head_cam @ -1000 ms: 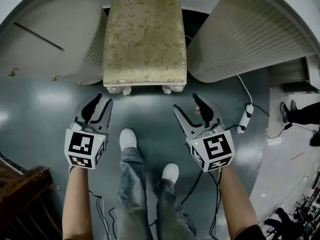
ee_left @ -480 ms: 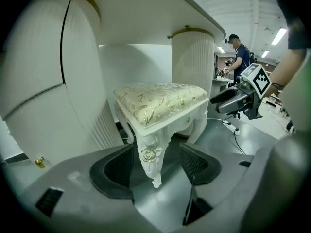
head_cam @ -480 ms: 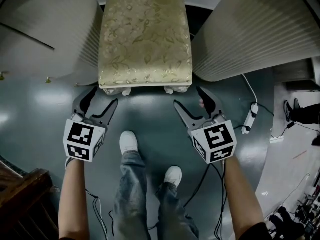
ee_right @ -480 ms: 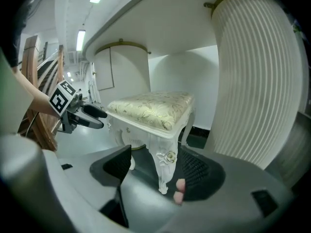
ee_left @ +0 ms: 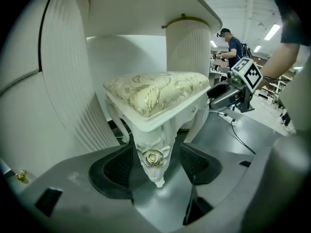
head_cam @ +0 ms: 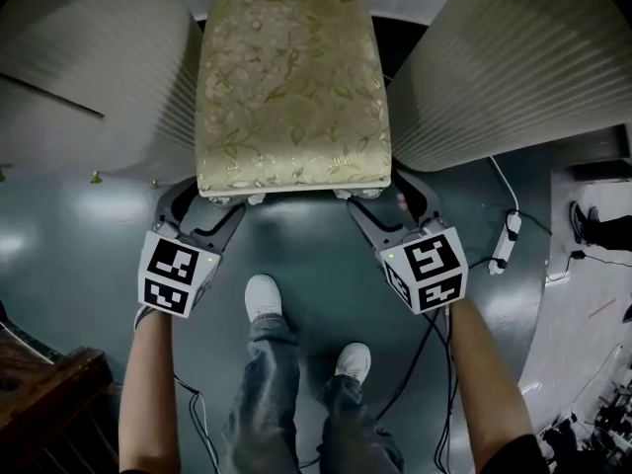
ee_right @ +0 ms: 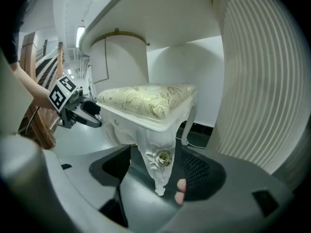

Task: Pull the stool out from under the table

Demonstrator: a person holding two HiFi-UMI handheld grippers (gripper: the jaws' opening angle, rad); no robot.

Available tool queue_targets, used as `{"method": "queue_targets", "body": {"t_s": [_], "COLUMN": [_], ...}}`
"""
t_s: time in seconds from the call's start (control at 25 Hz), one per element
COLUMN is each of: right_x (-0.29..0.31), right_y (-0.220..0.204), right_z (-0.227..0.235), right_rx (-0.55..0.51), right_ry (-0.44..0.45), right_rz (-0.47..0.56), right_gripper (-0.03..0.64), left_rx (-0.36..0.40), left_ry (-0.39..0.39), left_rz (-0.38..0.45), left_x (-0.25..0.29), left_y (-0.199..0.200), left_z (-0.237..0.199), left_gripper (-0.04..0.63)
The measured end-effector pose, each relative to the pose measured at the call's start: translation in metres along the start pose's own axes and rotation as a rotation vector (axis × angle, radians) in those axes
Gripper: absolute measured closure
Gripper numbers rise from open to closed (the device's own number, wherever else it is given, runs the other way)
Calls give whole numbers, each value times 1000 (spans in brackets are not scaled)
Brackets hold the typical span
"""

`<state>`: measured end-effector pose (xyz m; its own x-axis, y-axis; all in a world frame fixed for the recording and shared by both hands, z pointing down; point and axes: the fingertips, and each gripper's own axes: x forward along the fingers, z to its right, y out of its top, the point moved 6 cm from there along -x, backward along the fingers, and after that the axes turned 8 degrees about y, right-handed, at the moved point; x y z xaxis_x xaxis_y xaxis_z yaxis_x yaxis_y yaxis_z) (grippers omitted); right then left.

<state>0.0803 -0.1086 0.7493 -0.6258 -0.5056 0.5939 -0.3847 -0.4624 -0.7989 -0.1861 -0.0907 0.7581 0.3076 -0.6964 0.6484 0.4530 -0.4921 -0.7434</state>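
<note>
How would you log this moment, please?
left gripper: opening, left leg between fingers | right gripper: opening, right leg between fingers | stool: partly under table

right gripper point(ee_right: 156, 174) | fingers point(ee_right: 200, 171) opening | stool leg point(ee_right: 162, 155) between them, untouched

We note a white power strip point(head_cam: 509, 237) lying on the grey floor point(head_cam: 79, 235) at right; brown wooden furniture point(head_cam: 49, 403) stands lower left.
</note>
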Motion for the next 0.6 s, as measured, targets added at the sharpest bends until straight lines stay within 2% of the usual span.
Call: {"method": "queue_targets", "body": {"t_s": [0.12, 0.28, 0.6], "right_x": [8, 14, 23], "right_y": [-3, 0, 7], "right_z": [4, 9, 8], "right_rx": [-18, -43, -96], "right_ry": [18, 2, 13], "right_rz": [-35, -43, -106], "right_gripper": [258, 258, 259], "left_rx": [58, 51, 92], "left_ry": [-25, -25, -32], "left_rz": [-17, -28, -62], "left_x": [9, 16, 23], "left_y": [-1, 0, 3], "left_z": [3, -2, -4], "left_gripper": [314, 316, 316]}}
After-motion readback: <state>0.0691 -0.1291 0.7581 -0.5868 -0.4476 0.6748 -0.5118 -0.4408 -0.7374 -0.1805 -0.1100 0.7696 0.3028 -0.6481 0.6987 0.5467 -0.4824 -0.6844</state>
